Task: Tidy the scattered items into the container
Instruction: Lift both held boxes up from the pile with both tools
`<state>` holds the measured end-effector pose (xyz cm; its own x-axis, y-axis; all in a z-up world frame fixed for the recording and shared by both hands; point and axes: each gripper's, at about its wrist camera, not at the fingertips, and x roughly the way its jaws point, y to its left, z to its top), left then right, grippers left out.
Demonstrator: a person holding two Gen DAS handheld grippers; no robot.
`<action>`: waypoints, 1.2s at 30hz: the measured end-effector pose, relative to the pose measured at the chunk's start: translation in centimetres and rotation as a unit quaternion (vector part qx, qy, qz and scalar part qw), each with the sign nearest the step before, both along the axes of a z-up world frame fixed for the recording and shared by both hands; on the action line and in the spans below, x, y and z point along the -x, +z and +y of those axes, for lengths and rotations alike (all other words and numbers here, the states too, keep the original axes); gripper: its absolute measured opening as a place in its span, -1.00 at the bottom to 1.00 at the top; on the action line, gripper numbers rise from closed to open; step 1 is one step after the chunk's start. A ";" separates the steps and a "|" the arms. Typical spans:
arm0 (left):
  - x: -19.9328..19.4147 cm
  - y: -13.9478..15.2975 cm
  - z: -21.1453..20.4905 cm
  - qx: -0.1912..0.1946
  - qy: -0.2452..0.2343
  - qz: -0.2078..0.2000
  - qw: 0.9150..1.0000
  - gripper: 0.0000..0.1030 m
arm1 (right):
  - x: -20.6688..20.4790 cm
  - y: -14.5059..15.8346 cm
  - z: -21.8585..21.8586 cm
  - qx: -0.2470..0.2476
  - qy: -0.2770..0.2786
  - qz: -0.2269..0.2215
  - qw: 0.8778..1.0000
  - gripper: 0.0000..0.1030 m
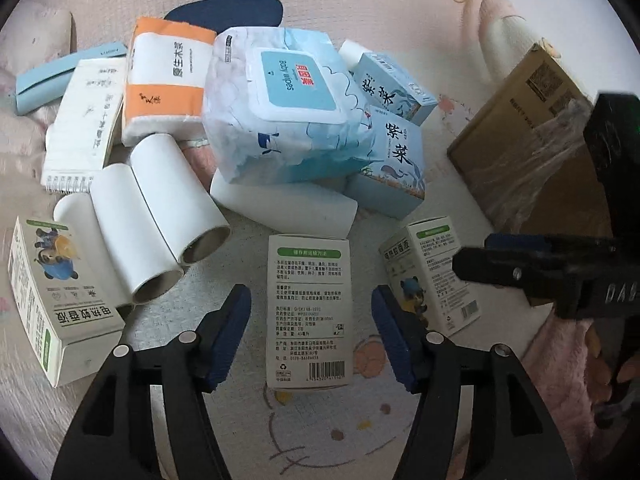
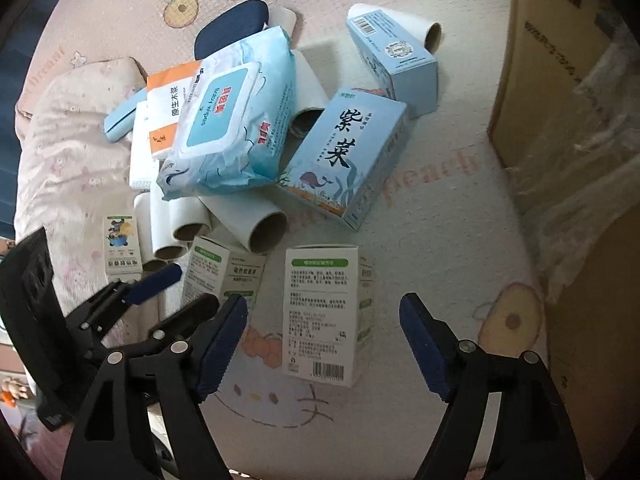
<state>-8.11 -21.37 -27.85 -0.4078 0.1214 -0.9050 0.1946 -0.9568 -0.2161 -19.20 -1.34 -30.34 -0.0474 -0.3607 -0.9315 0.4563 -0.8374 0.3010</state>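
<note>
Pink mat (image 1: 400, 8); spiral notebook (image 1: 80, 128) visible from left wrist only.

bare mat (image 2: 452, 248) lay open right of the upright white box (image 2: 326, 316), up to the cardboard container (image 2: 560, 92). leftward, a second white box (image 2: 222, 276), paper rolls (image 2: 256, 220) and the wipes pack (image 2: 228, 116) crowded the way.

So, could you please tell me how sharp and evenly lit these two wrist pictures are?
Left wrist view: fisheye bending at the rim, dark corners, print on the white box sharp, cardboard box smeared by glare on its tape. Right wrist view: same curvature, baby wipes pack crisp, the mat washed out.
</note>
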 end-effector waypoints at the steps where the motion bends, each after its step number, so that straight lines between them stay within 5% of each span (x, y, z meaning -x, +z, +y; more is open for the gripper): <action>1: 0.1 -0.2 -0.1 -0.008 0.007 -0.008 1.000 0.29 | -0.2 0.0 0.0 -0.002 0.003 0.000 1.000 0.51; 15: 0.0 -3.3 0.5 0.009 0.052 -0.065 0.996 0.28 | -0.9 -3.4 -1.2 -0.035 -0.001 -0.033 0.999 0.51; 22: 0.3 -3.7 1.2 0.015 0.058 -0.076 0.995 0.05 | -0.7 -4.8 -2.2 -0.060 0.002 -0.042 0.997 0.51; 29: 0.3 -4.0 1.9 0.040 0.065 -0.074 0.994 0.02 | -0.4 -5.9 -1.2 -0.055 -0.024 -0.061 0.996 0.14; 36: 0.3 -3.9 2.7 0.059 0.047 -0.085 0.994 0.00 | -0.1 -5.8 1.0 -0.027 -0.058 -0.093 0.994 0.02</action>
<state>-8.37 -18.71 -31.72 -0.2532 -0.0218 -0.9672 0.3087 -0.9493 -0.0594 -19.13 -0.38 -36.12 0.0885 -0.3117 -0.9461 0.2963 -0.8986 0.3237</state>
